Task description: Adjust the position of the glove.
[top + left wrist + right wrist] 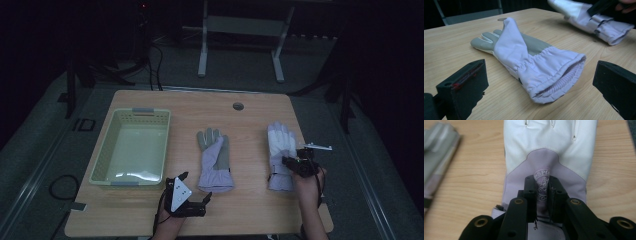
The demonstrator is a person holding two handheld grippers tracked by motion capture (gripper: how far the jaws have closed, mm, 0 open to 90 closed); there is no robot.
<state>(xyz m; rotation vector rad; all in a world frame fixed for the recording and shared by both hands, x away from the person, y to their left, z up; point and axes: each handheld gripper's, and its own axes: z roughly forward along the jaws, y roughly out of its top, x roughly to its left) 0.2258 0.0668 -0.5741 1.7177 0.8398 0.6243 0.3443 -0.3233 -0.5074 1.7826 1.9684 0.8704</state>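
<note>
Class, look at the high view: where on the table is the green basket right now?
In the high view the green basket sits on the left part of the table, left of the grey-palmed glove, with the left gripper just off its near right corner.

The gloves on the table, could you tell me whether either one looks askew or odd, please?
The middle glove has a flap folded over its grey palm, showing as a raised ridge in the left gripper view. The right glove lies flat, with a fold of its lilac back pinched in the right tool.
</note>
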